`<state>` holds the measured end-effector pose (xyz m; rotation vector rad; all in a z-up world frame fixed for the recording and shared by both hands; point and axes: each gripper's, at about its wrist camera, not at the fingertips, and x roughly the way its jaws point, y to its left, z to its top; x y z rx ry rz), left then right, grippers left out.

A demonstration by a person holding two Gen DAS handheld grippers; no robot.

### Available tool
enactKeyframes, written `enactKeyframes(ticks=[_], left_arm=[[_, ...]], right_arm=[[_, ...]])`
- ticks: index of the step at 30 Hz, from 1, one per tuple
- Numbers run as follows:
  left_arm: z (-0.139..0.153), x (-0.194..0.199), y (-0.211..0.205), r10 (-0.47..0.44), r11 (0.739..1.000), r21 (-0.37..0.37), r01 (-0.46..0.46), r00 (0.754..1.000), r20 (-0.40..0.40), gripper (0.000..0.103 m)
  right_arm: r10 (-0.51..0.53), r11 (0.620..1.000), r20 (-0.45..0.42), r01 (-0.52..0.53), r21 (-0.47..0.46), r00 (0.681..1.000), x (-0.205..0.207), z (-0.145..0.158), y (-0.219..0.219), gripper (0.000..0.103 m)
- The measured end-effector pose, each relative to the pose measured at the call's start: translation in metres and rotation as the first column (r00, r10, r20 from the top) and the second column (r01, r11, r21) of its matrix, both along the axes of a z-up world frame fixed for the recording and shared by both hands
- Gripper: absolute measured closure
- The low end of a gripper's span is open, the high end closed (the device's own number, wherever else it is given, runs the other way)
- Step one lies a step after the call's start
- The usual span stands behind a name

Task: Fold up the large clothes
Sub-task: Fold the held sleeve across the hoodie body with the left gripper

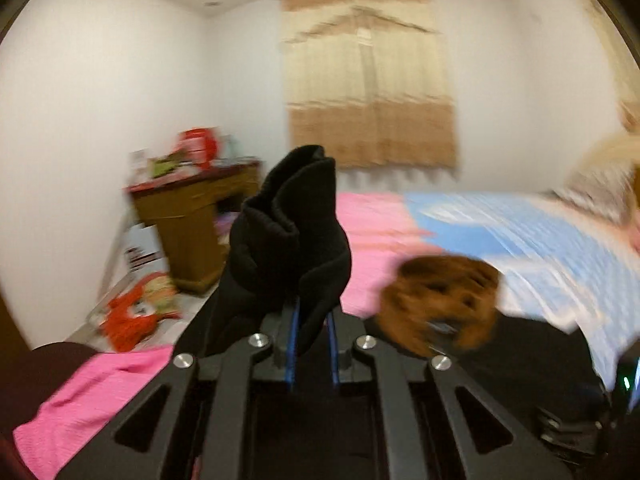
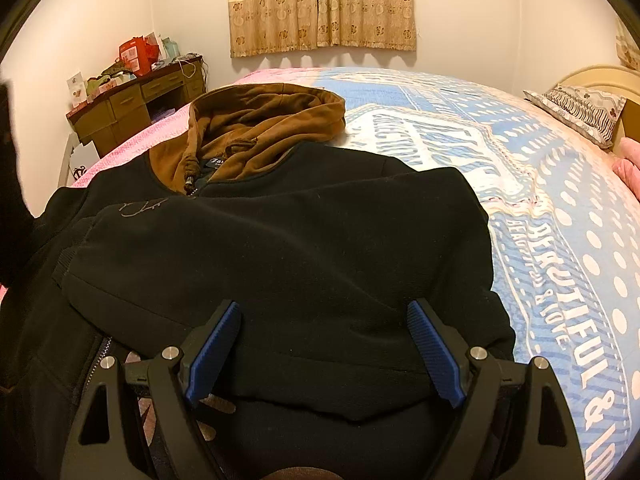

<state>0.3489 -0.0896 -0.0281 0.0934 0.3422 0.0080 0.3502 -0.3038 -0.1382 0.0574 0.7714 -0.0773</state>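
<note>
Black sleeve bunched over left gripper, fingertips hidden.

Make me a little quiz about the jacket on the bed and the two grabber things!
1. True or false: the left gripper is clamped on black cloth.
2. What colour is the hood of the black jacket?
A. brown B. green C. white
3. Fill in: the right gripper hovers with its jaws ____ over the jacket.

Key: 1 true; 2 A; 3 open.
</note>
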Motion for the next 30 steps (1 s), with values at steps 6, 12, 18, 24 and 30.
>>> enactKeyframes(ticks=[6,12,18,24,30], left_arm=[[-0.073,0.021,-0.073,-0.084,0.992,0.071,0.101,0.975,-0.207,0.091],[-0.088,0.002,-0.075,-0.209,0.969,0.053,0.24,0.919,-0.335,0.058],[-0.055,-0.058,-0.015,-0.297,0.954,-0.113,0.277,0.922,-0.247,0.0],[-0.057,-0.066,0.08,-0.058,0.988,-0.152,0.022,0.97,-0.237,0.0],[-0.094,-0.026,0.14,0.172,0.951,-0.187,-0.244,0.927,-0.334,0.0]], right_arm=[[-0.001,1.0,0.002,0.001,0.004,1.0,0.0,0.0,0.0,0.017],[-0.001,1.0,0.005,0.001,0.008,1.0,0.0,0.0,-0.001,0.017],[0.0,1.0,0.004,0.0,0.012,1.0,0.0,-0.001,-0.001,0.017],[0.0,0.999,-0.026,0.001,0.04,1.0,0.001,0.005,-0.003,0.017],[0.056,0.851,0.137,-0.119,0.511,0.989,-0.01,0.05,0.002,0.017]])
